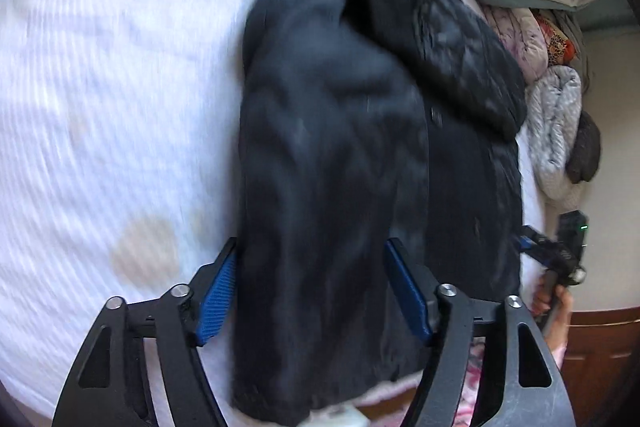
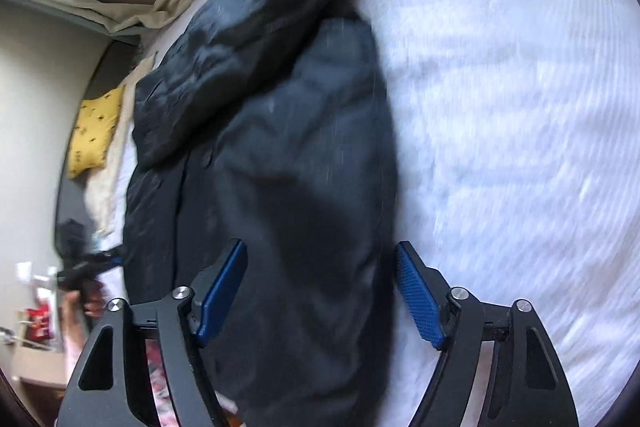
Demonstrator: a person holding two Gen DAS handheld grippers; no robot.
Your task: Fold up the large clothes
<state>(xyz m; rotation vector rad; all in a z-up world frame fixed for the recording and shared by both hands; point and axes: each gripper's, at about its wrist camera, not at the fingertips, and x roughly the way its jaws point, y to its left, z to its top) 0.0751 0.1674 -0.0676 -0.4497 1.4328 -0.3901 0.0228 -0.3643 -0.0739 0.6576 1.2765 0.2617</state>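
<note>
White bed [image 1: 100, 87] w/ dark puffer coat [image 1: 340, 147] at 12 — soft, bulky, slippery; grab hem. Both hand-held grippers [image 1: 310, 291] [image 2: 322, 295] released — jaws straddling fabric.

Dark jacket [image 1: 340, 147] seems quilted, faintly glossy cloth; white sheet [image 1: 120, 87] matt, ribbed.

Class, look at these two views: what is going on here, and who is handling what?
A person holds a two-finger gripper in each hand over a dark padded jacket that lies lengthwise on a bed with a white sheet. The jacket's sides look already folded inward. The left gripper straddles one edge of the jacket near its lower end, and the right gripper straddles the other. Both stand open, and neither seems to pinch the cloth. The pictures are blurred.
</note>
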